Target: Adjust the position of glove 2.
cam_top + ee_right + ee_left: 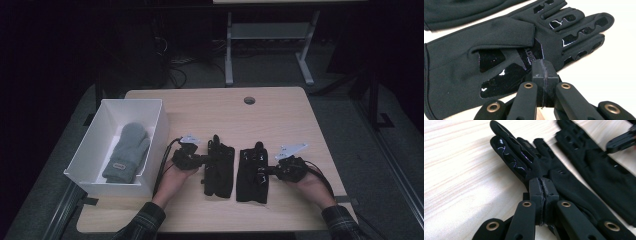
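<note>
The left hand-held gripper has its jaws pinched on the left glove; the right hand-held gripper is closed at the edge of the right glove. Both gloves lie flat on the counter, right of the box, which already holds a grey mitten. Boxing the gloves looks left to do.
</note>
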`<state>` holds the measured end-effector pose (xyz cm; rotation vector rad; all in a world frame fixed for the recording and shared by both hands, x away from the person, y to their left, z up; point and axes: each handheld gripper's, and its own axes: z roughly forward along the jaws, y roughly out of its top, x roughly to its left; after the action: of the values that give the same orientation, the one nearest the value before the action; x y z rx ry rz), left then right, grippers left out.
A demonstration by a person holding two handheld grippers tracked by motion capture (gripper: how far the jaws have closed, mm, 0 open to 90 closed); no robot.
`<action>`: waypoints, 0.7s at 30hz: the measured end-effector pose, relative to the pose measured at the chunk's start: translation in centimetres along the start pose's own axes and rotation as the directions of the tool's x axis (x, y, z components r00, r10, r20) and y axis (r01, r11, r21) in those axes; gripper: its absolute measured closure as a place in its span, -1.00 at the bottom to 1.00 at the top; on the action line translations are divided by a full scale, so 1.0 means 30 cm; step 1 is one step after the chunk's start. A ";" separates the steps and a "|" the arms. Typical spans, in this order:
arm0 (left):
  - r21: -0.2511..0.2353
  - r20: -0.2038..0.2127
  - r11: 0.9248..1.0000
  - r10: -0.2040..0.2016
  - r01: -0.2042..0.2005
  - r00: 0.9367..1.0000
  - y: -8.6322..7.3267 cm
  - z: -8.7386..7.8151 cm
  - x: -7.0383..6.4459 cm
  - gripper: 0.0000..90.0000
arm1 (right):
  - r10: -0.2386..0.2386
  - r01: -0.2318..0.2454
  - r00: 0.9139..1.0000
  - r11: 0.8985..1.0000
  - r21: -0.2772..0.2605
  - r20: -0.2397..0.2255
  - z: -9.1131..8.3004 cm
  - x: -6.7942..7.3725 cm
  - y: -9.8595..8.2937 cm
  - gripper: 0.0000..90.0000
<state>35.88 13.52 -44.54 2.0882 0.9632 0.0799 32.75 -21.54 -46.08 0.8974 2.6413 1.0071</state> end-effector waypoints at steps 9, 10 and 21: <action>-0.019 0.092 1.000 0.000 0.001 0.996 0.017 -0.033 -0.006 0.96 | -0.017 0.017 0.999 1.000 -0.007 -0.033 0.031 0.037 0.030 1.00; -0.018 0.102 1.000 0.000 0.002 0.995 0.019 -0.038 -0.007 0.96 | -0.021 0.021 0.999 1.000 -0.005 -0.037 0.032 0.038 0.032 1.00; -0.049 0.163 0.999 0.006 0.003 0.987 0.042 -0.063 -0.039 0.96 | -0.032 0.031 0.996 0.999 -0.009 -0.086 0.054 0.068 0.051 1.00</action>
<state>35.12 13.50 -42.08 2.0158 0.8526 -0.0646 32.41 -18.54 -46.20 0.8255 2.7111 1.0713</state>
